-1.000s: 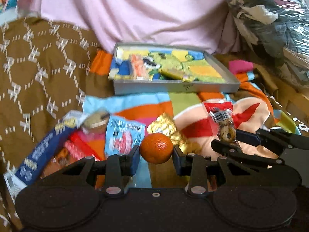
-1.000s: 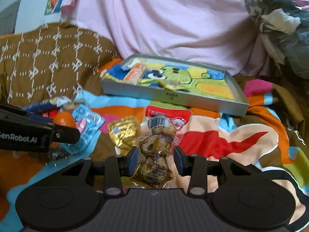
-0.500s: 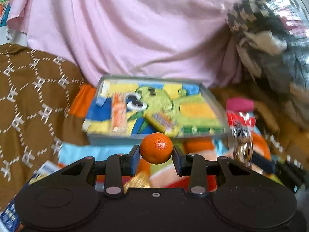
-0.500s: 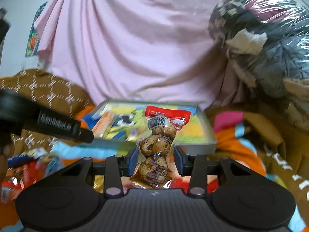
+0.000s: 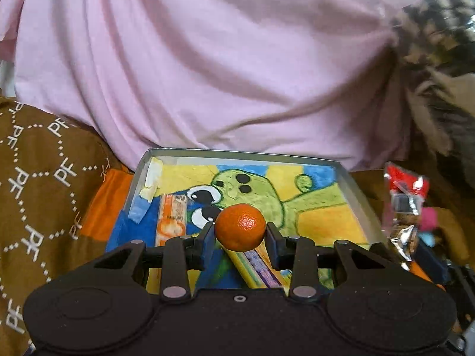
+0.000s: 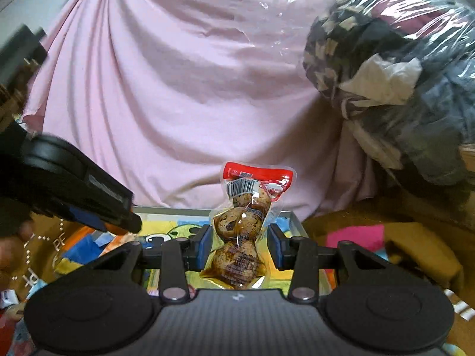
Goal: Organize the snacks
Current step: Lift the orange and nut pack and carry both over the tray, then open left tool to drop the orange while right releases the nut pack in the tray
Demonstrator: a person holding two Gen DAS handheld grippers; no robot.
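L gripper (image 5: 240,233) clamped mandarin (image 5: 240,227), R gripper (image 6: 240,238) clamped egg pack (image 6: 242,231); both over tray (image 5: 353,184), not yet dropped; two snacks already in.

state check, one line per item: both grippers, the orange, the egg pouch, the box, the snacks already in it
left gripper: shut on the orange, above the box
orange: whole, unpeeled, held in the air
right gripper: shut on the egg pouch
egg pouch: sealed, upright, lifted
box: open, no lid
orange packet: lying flat in the box
yellow packet: lying in the box, partly hidden
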